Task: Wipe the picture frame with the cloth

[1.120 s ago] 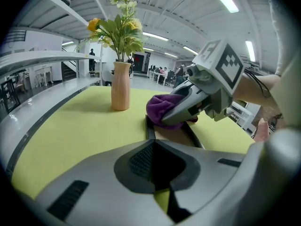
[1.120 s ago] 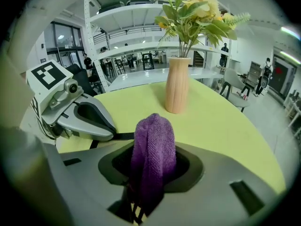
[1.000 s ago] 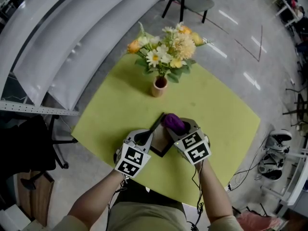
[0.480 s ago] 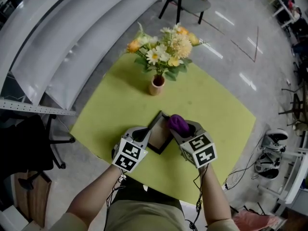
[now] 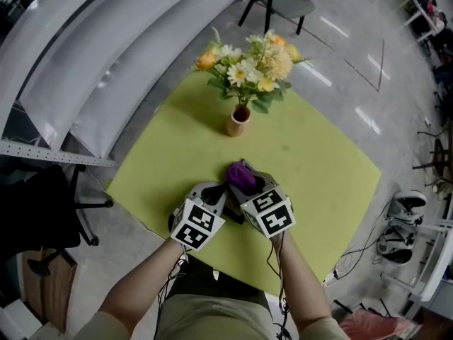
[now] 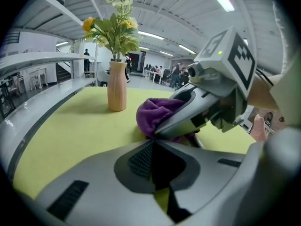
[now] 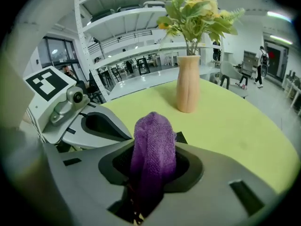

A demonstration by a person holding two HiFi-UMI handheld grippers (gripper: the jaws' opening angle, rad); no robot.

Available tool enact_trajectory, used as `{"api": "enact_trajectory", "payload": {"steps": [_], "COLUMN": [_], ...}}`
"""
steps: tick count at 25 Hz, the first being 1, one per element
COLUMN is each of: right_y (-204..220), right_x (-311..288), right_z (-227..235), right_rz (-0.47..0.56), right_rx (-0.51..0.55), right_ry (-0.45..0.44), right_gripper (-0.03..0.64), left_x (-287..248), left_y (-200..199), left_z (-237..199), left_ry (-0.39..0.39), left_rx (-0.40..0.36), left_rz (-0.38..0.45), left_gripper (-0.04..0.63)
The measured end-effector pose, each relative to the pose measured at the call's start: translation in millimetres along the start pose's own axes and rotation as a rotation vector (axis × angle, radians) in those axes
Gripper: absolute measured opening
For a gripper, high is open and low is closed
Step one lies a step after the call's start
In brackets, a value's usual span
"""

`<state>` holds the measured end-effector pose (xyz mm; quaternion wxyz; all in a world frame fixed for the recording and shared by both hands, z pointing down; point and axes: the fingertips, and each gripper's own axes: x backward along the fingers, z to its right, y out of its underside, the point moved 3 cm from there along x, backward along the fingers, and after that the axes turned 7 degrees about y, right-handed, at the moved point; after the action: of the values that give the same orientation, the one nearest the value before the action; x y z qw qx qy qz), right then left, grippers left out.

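Right gripper [image 5: 247,183] carried cloth [image 5: 241,176] left, beside left gripper [image 5: 215,195] pinching picture frame [image 6: 162,169].

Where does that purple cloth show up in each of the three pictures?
Head view: purple cloth near picture centre, below the vase.
Left gripper view: centre, just right of the vase.
Right gripper view: lower centre, pinched in the right tongs.
Shared landmark: the vase of flowers, beyond the cloth everywhere.
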<state>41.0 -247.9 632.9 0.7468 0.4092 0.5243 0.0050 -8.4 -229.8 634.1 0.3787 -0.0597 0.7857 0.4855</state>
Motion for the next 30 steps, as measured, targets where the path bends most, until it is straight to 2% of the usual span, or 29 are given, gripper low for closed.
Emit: {"api": "enact_trajectory", "payload": {"steps": [6,11,13,16,21,24,30], "right_y": [33,43,38,19,-4,-8,2], "right_x": [20,39,47,56,43,27,2], "right_z": [14,18,21,17,-5,-18,-38], "right_rz": [-0.054,-0.075,-0.058,0.023,0.076,0.065,0.012], "right_rx": [-0.036,-0.034,-0.044,-0.083,-0.101,-0.094,-0.077], "right_ry": [0.03,0.066,0.1,0.119,0.062,0.023,-0.018], "right_gripper": [0.138,0.137,0.135,0.135,0.137,0.137,0.137], "left_x": [0,-1,-2,0,20,27,26], "left_y": [-3,1,0,0,2,14,27], "left_z": [0,-1,0,5,7,4,5], "left_ry": [0.008,0.009,0.004,-0.034,-0.033,-0.017,0.014], "left_rx": [-0.039,-0.025,-0.046,-0.116,-0.044,0.004,0.001], "left_rz": [0.011,0.017,0.012,-0.001,0.045,0.025,-0.02], "left_gripper": [0.006,0.006,0.006,0.006,0.006,0.006,0.008]}}
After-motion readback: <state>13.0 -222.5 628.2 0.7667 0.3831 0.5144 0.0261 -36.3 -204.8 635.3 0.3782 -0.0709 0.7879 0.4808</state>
